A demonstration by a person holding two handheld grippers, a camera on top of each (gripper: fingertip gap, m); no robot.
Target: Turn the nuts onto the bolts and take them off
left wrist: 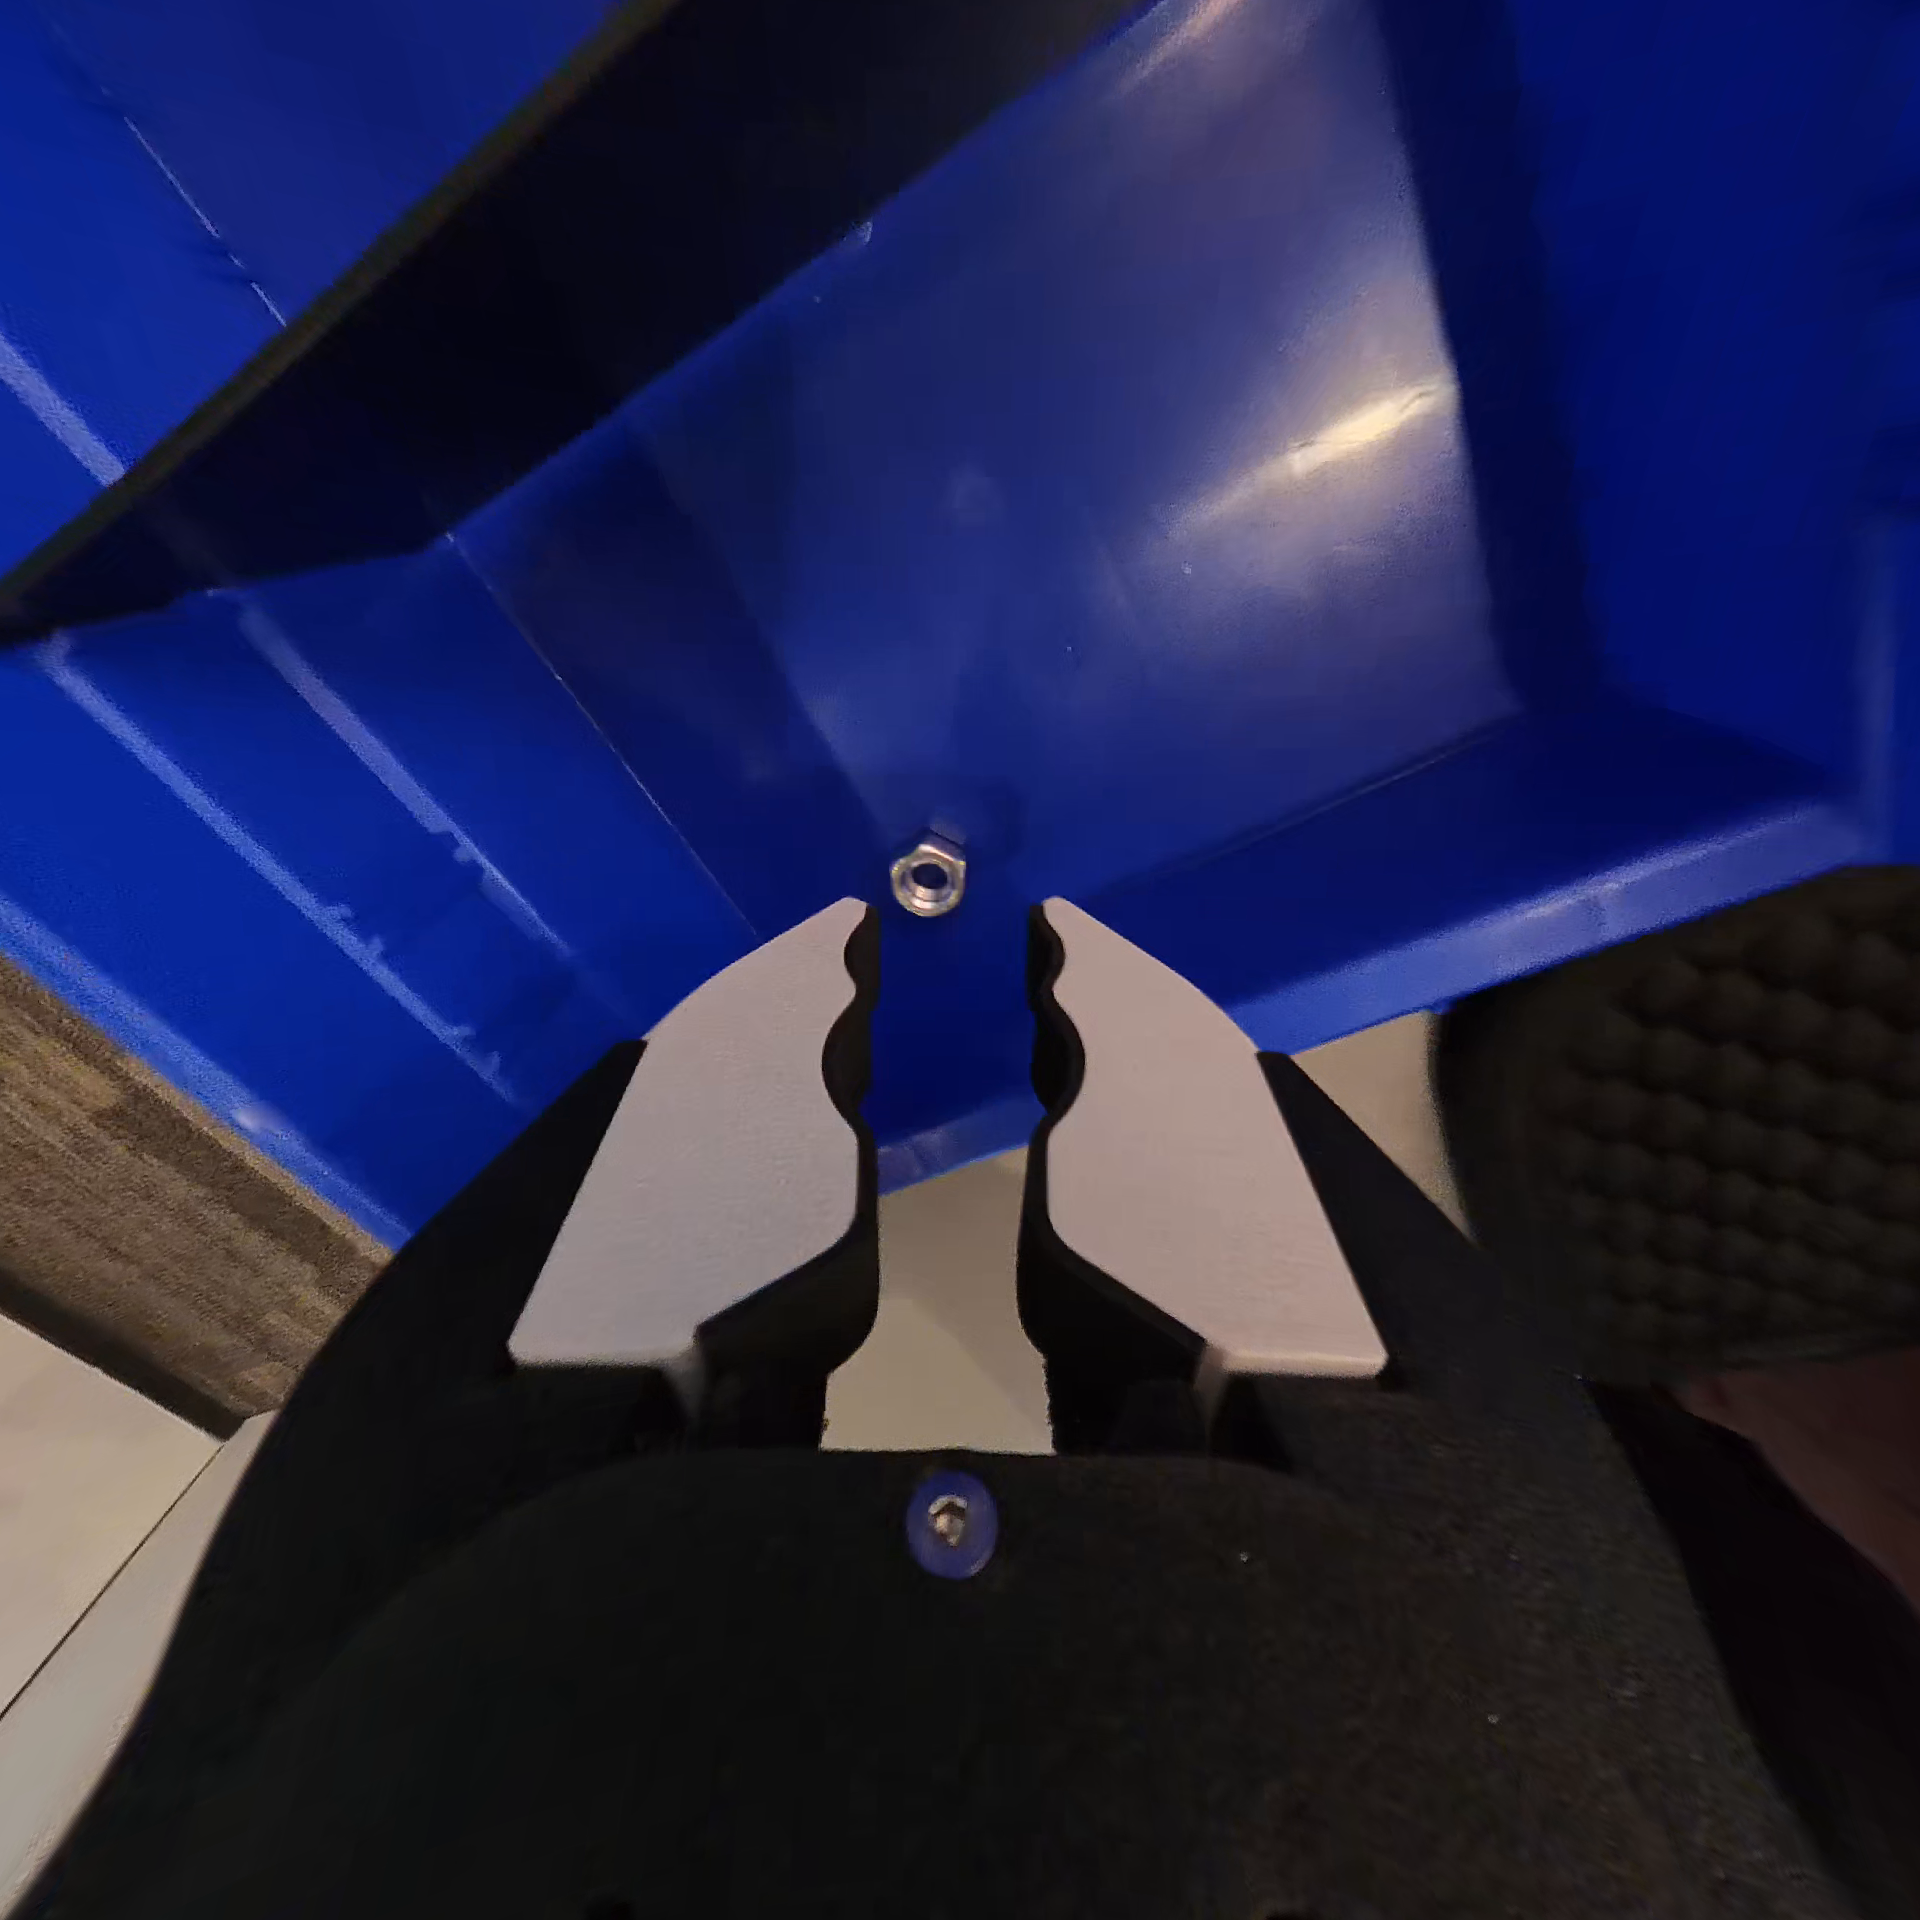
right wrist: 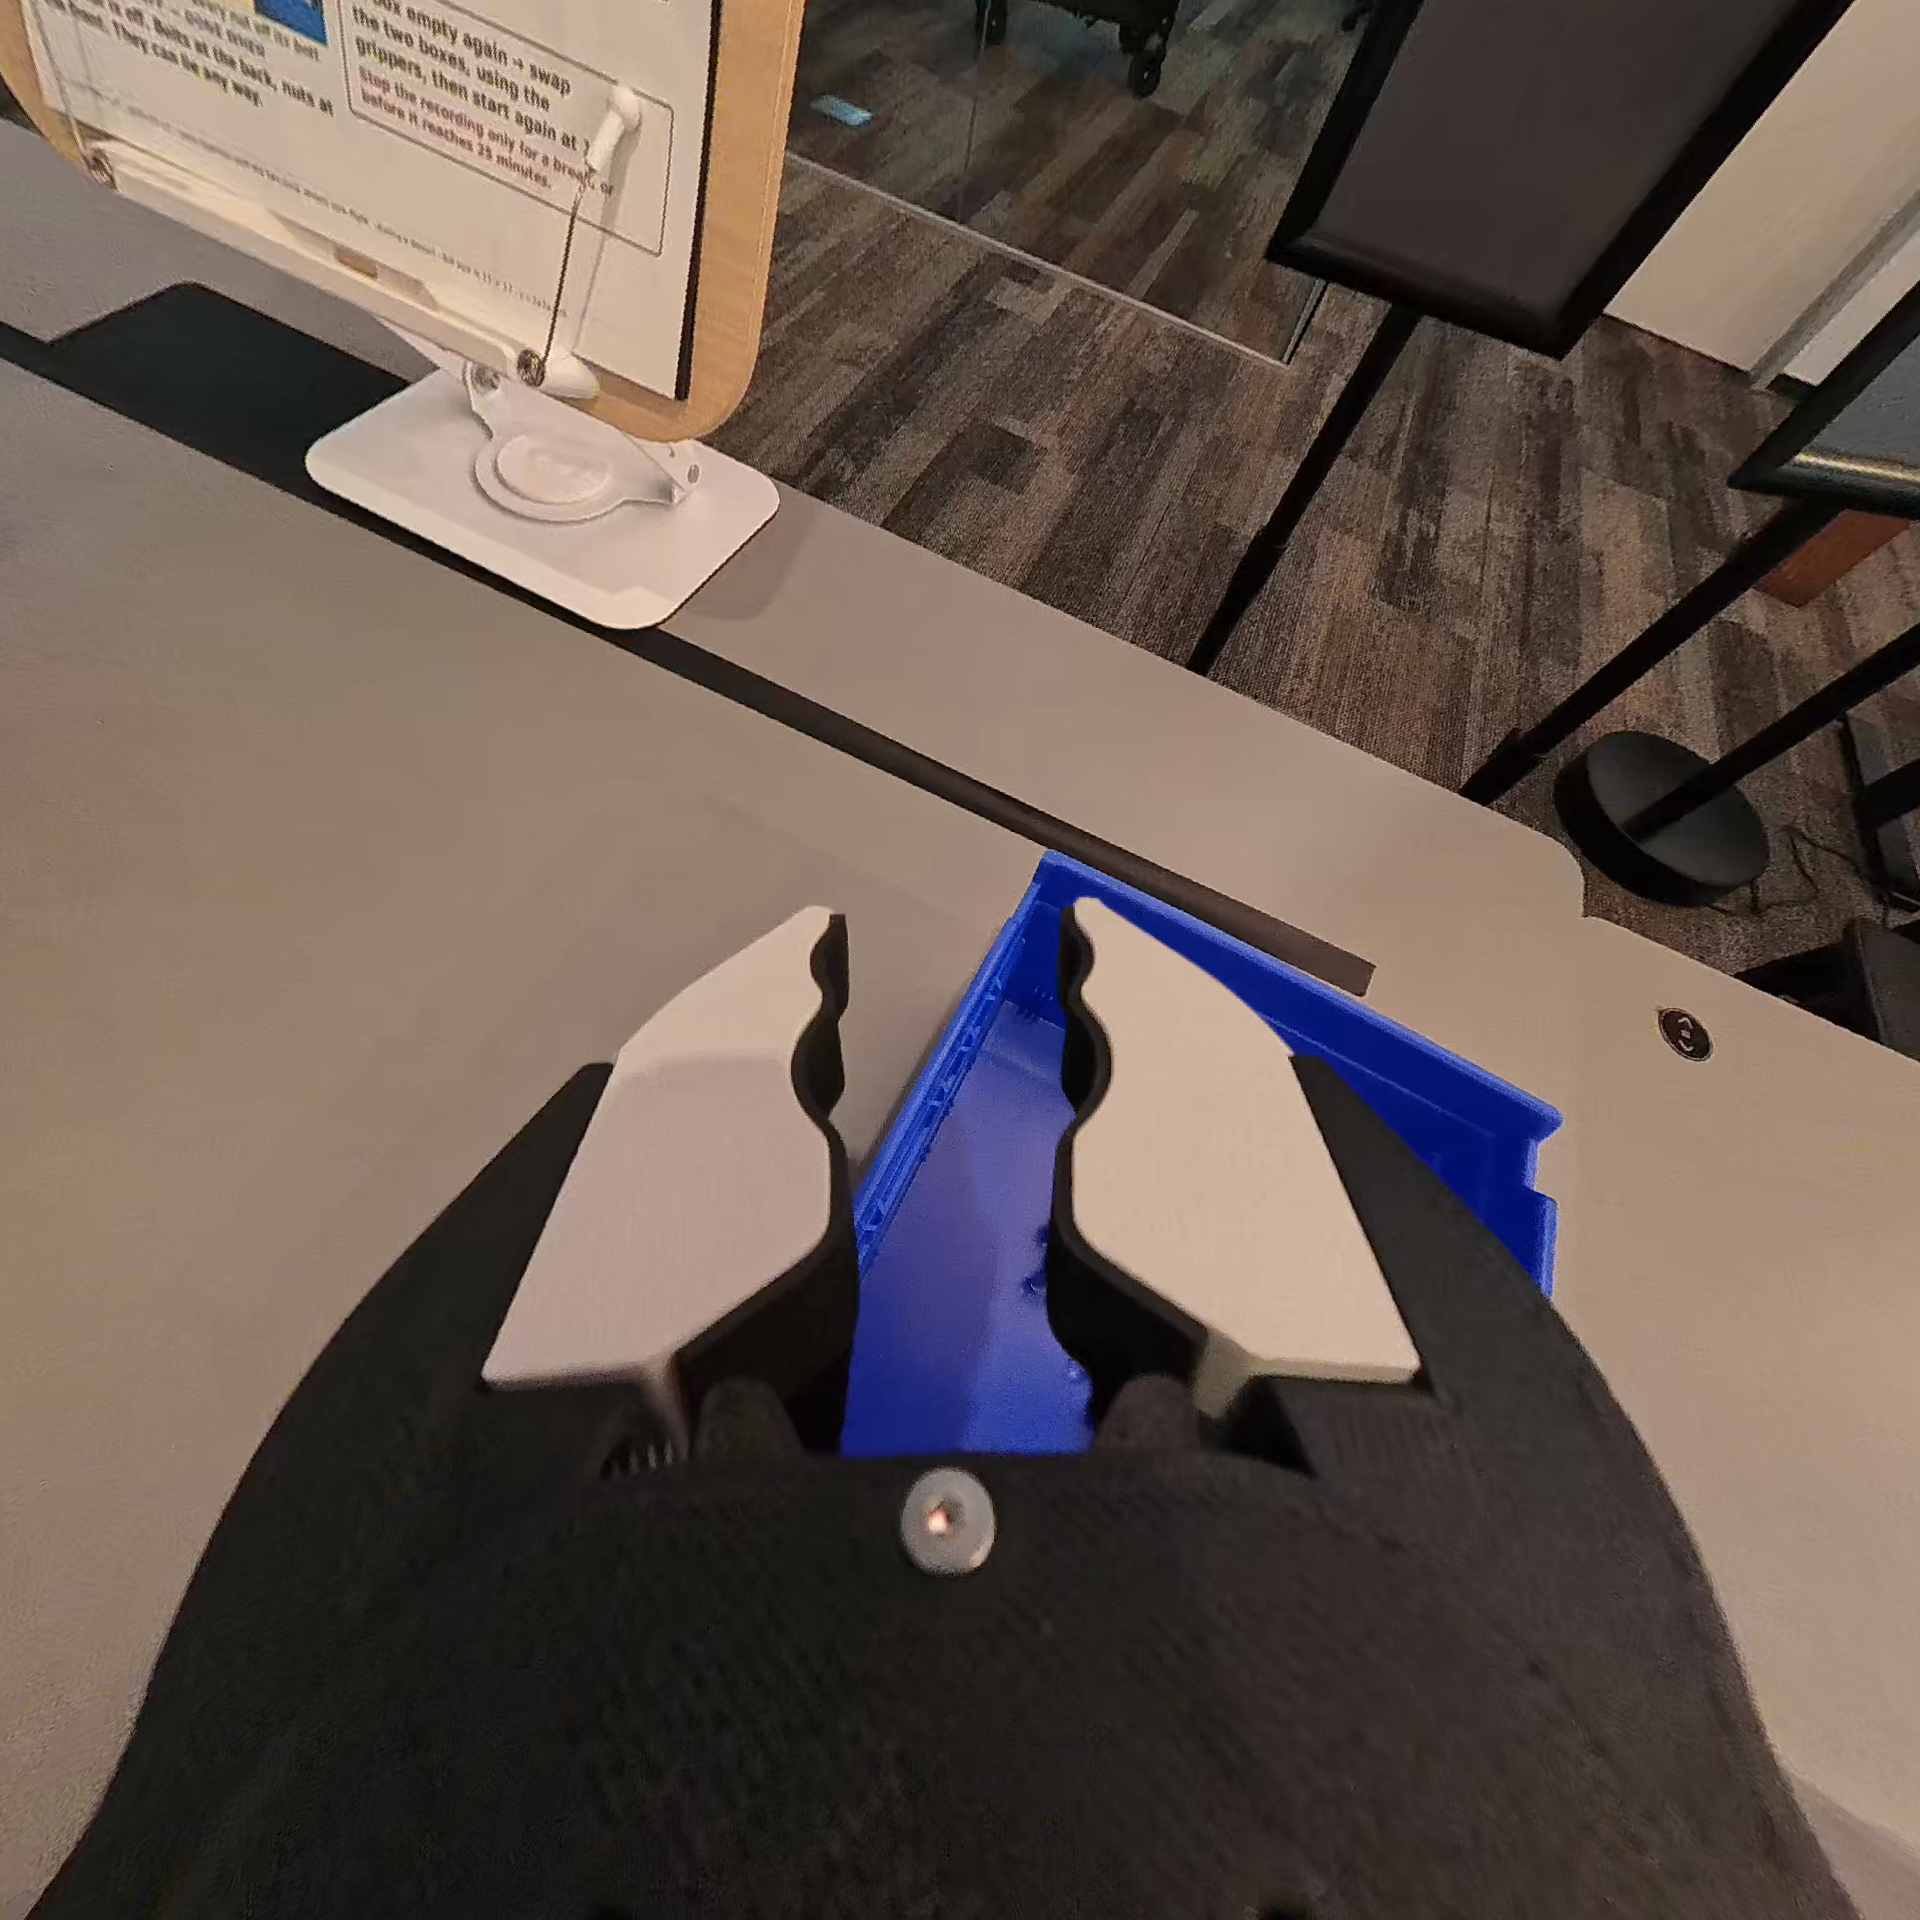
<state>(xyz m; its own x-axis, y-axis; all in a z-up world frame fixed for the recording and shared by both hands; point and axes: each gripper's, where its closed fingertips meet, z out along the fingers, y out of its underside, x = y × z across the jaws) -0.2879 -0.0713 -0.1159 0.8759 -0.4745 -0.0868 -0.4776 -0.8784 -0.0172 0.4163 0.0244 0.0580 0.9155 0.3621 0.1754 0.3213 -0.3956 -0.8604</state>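
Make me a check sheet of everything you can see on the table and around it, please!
Surface: pale grey table, with a dark strip along its far side.
Job's things: one silver nut lies flat in a blue bin; another blue bin sits under the right gripper; no bolts seen.
Clutter: instruction board on a white stand.
Grippers: left gripper open, just short of the nut; right gripper open, holding nothing.
Cables: thin ones on the floor by a round black base.
Surroundings: wood-pattern floor, black stand legs.
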